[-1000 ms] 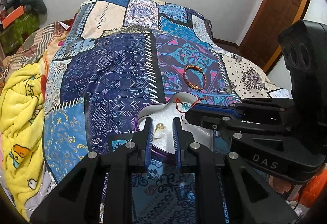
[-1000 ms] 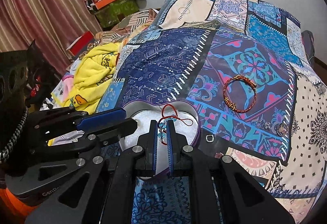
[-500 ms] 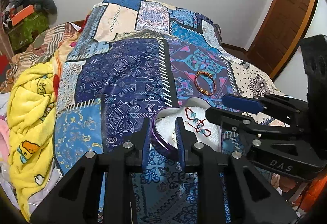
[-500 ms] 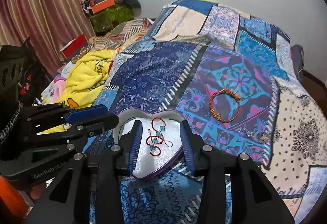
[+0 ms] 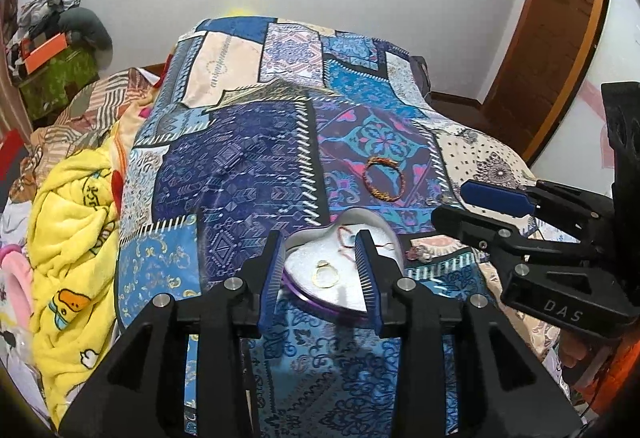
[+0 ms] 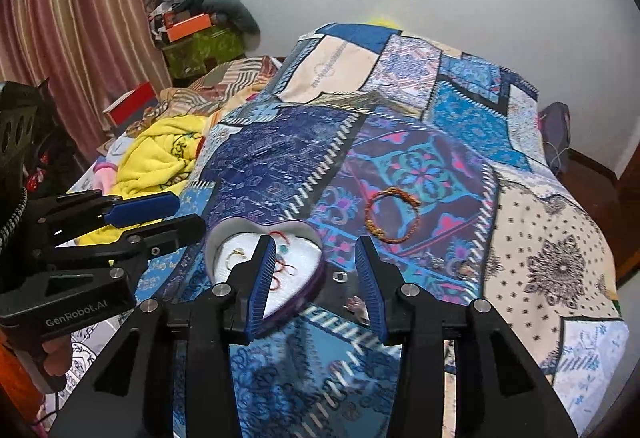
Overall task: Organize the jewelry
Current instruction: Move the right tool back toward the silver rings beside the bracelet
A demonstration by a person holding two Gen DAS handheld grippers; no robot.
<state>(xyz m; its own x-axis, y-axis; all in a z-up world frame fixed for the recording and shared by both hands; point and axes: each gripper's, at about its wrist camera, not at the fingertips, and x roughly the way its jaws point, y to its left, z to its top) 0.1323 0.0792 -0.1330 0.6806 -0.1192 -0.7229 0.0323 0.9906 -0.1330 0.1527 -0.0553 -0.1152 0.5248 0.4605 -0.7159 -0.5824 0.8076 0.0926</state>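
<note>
A purple heart-shaped box (image 5: 320, 304) (image 6: 316, 244) with white lining sits on the bed. A gold ring (image 5: 325, 274) (image 6: 236, 254) and a red cord bracelet with teal beads (image 6: 285, 265) (image 5: 345, 238) lie inside it. A red-and-gold braided bracelet (image 5: 383, 179) (image 6: 393, 220) lies on the quilt beyond the box. Small metal pieces (image 6: 340, 277) lie right of the box. My left gripper (image 5: 322, 278) is open above the box's near edge. My right gripper (image 6: 316, 272) is open and empty, above the box's right edge.
A patchwork blue quilt (image 5: 248, 158) covers the bed. A yellow blanket (image 5: 72, 238) is bunched at the left. A green box with clutter (image 6: 200, 42) stands by the curtain. A wooden door (image 5: 560, 38) is at the right.
Both grippers have opened and pulled back and up from the box. The red cord bracelet, held by my right gripper a second ago, now lies in the box beside the gold ring.
</note>
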